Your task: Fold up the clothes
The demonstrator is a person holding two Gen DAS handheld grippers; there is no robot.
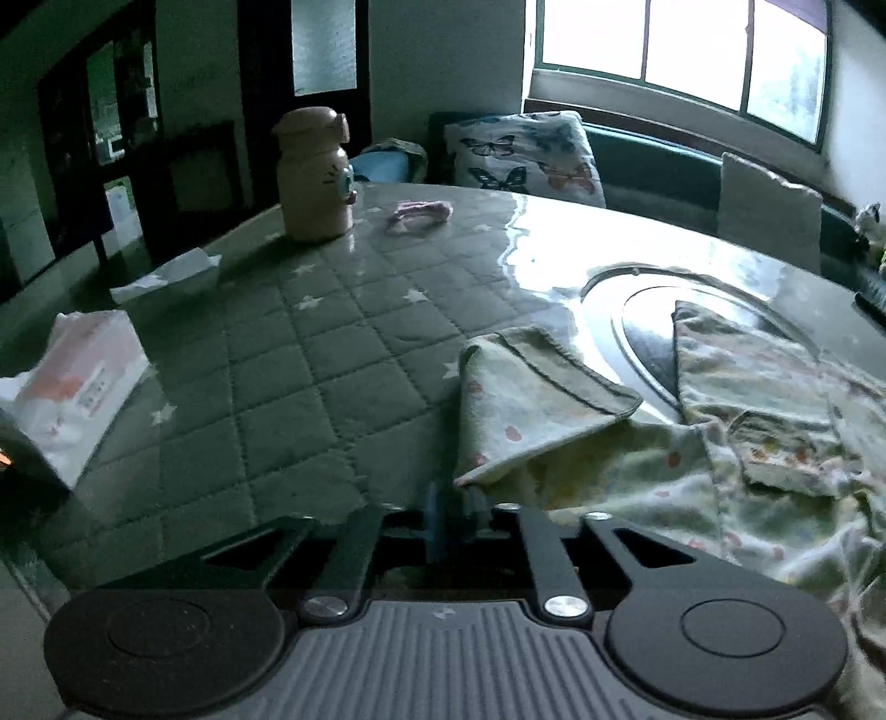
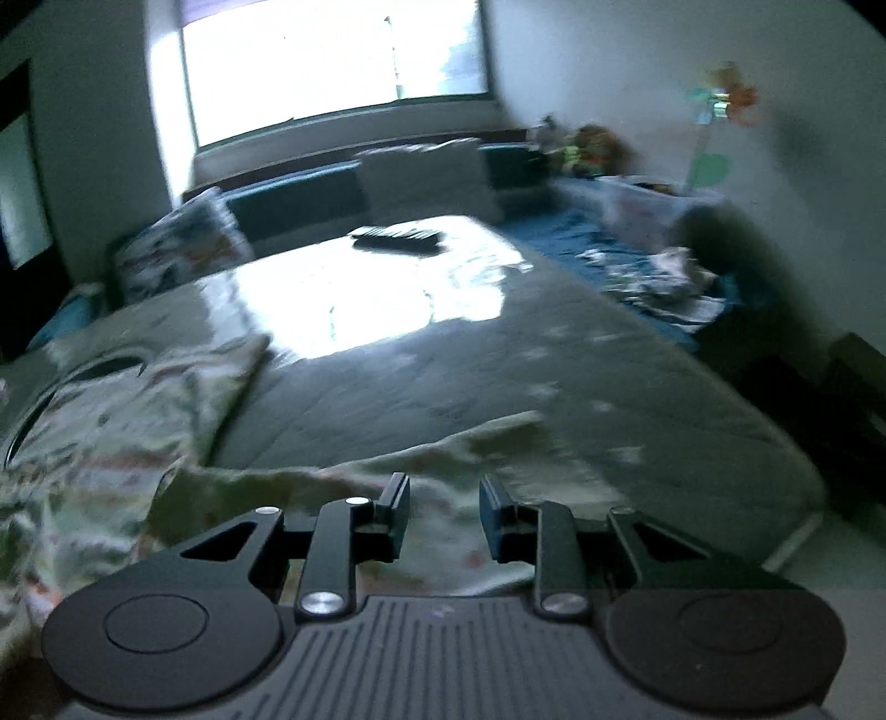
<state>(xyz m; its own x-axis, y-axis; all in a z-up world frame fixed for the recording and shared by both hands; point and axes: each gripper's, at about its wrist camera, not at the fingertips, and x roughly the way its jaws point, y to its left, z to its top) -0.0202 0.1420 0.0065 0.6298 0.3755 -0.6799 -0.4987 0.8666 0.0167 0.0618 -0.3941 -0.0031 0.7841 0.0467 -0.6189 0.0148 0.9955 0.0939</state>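
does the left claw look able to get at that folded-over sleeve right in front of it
Probably yes: the folded sleeve lies just ahead of the left claw on the table, with nothing between. Whether its jaws stand wide enough is unclear.

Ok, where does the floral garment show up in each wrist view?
Left wrist: floral garment fills the lower right, one flap folded over ahead of the left gripper.
Right wrist: floral garment lies at left and under the right gripper.
Shared landmark: the bright window behind the table.
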